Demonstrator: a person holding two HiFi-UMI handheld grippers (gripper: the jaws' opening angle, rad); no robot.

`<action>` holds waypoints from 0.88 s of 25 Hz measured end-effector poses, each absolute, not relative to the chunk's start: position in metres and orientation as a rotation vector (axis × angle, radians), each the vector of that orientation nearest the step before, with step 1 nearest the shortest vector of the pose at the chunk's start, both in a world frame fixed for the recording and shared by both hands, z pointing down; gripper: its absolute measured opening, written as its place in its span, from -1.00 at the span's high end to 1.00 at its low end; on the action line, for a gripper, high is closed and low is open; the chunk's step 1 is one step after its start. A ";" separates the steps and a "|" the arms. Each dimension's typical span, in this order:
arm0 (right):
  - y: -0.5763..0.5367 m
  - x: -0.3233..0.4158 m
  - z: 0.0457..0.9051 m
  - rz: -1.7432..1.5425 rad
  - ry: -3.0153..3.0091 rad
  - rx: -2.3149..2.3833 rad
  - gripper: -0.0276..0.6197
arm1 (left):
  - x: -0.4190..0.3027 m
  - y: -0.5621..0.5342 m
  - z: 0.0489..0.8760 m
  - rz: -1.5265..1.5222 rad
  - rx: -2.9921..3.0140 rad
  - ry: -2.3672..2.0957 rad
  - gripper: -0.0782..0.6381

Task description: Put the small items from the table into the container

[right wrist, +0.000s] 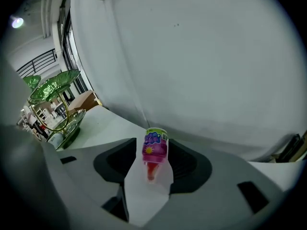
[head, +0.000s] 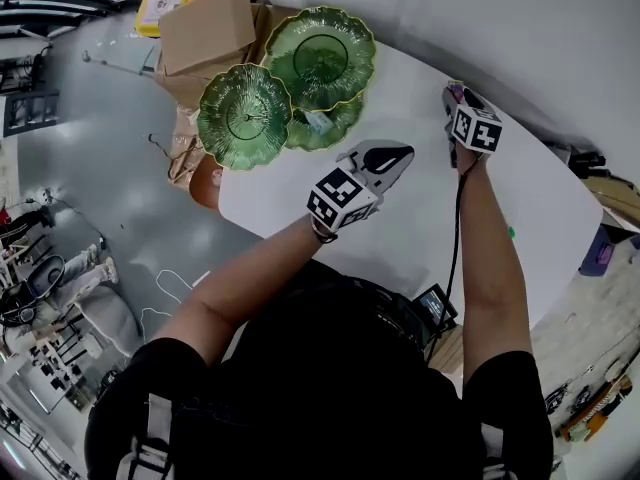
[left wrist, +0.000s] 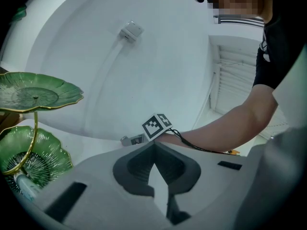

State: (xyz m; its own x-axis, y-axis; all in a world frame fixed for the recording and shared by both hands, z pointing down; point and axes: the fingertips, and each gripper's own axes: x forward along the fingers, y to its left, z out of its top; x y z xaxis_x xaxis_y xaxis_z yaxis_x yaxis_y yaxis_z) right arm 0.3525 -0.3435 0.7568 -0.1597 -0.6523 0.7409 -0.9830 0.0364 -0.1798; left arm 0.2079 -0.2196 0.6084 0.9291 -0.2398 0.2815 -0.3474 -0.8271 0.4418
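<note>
The right gripper [right wrist: 152,143] points downward at the table [right wrist: 110,123] with its jaws spread wide. A small pink packet [right wrist: 155,150] with a green top edge stands upright on the white surface between the jaw tips. There is a clear gap on its left side, and the pads do not squeeze it. In the head view this gripper [head: 455,96] is at the far right of the table [head: 540,198], close to the pale wall behind.

The left gripper [left wrist: 153,145] has its tips drawn together with nothing between them. It is held nearly level over the middle of the table, nearer to the person than the right one, and in the head view [head: 392,156] it aims toward the far right. Its camera catches the marker cube [left wrist: 156,126] of the right gripper and the person's forearm [left wrist: 230,123] behind it.

The green tiered dish stand [head: 215,118] sits at the far left corner of the table, well apart from the packet. It has three leaf-shaped dishes on a thin gold stem. A small pale item [left wrist: 24,183] lies in the lowest dish [left wrist: 48,152]. A cardboard box [head: 205,30] stands beyond the stand, off the table.
</note>
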 end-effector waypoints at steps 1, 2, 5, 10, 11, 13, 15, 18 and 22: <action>-0.344 0.352 0.759 0.943 -1.853 1.637 0.30 | 0.209 -0.220 0.609 0.294 2.586 -0.421 0.77; -0.343 0.352 0.761 0.944 -1.848 1.628 0.30 | 0.210 -0.219 0.608 0.294 2.586 -0.421 0.77; -0.340 0.352 0.763 0.948 -1.853 1.613 0.39 | 0.211 -0.217 0.606 0.295 2.589 -0.418 0.77; -0.327 0.345 0.758 0.939 -1.879 1.587 0.40 | 0.207 -0.211 0.608 0.311 2.588 -0.423 0.77; -0.323 0.344 0.755 0.936 -1.885 1.582 0.40 | 0.206 -0.209 0.608 0.313 2.589 -0.423 0.77; -0.313 0.340 0.749 0.934 -1.904 1.580 0.40 | 0.206 -0.205 0.606 0.314 2.595 -0.420 0.77; -0.300 0.334 0.740 0.953 -1.931 1.584 0.40 | 0.208 -0.199 0.603 0.311 2.600 -0.414 0.77; -0.272 0.319 0.725 0.984 -1.986 1.572 0.40 | 0.210 -0.187 0.600 0.305 2.597 -0.412 0.77; -0.221 0.297 0.704 1.000 -2.058 1.537 0.40 | 0.212 -0.163 0.597 0.305 2.588 -0.402 0.77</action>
State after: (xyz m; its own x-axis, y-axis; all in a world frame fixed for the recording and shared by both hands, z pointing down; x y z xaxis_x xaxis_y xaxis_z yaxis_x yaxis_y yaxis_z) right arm 0.2966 -0.2210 0.7040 -0.3278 -0.6658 0.6702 -0.9384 0.1474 -0.3126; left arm 0.2120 -0.1635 0.5974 0.9313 -0.2249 0.2865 -0.3367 -0.8315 0.4418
